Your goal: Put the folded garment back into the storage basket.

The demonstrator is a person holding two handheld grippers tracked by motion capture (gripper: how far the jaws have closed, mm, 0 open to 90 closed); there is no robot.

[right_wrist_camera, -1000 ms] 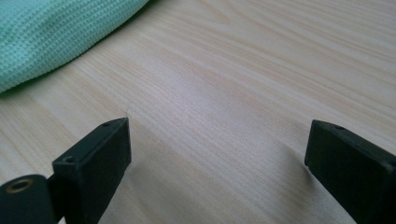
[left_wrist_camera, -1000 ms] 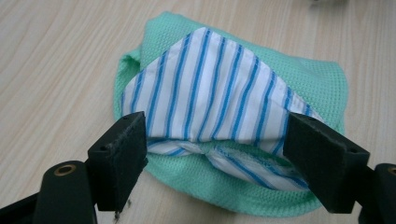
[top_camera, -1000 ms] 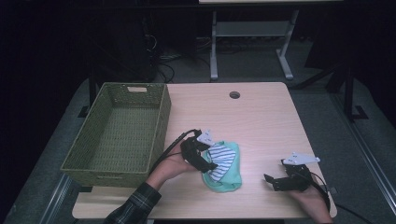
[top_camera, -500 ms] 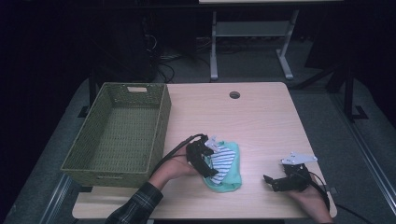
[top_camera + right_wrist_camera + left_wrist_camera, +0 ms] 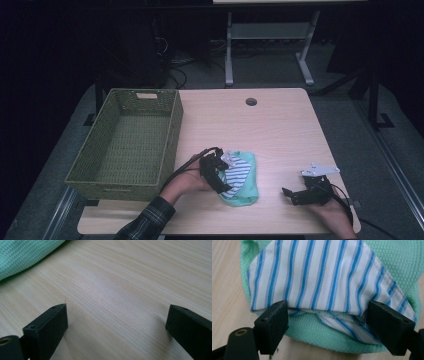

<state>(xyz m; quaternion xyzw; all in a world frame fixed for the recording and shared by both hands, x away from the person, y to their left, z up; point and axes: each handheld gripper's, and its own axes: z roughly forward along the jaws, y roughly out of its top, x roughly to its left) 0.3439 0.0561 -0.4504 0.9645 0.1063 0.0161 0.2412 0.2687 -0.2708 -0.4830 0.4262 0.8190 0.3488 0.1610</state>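
High view: the wooden table [image 5: 280,125] carries a green wicker basket [image 5: 172,130] at its left side, and the basket holds nothing yet. The clothes, a mint-green cloth [image 5: 248,186] with a blue-striped white cloth [image 5: 317,275] on top, lie near the front edge. The left gripper [image 5: 327,315] has its jaws apart around the striped edge, not closed. The right gripper [image 5: 309,192] rests open, well apart. I think the grasp and the move to the basket are both left to do.

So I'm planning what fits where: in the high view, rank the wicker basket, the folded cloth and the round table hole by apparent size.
1. Green woven wicker basket, clearly largest.
2. Mint-green cloth with the blue-striped white piece.
3. Small round hole in the wooden tabletop, smallest, though farther from the camera.
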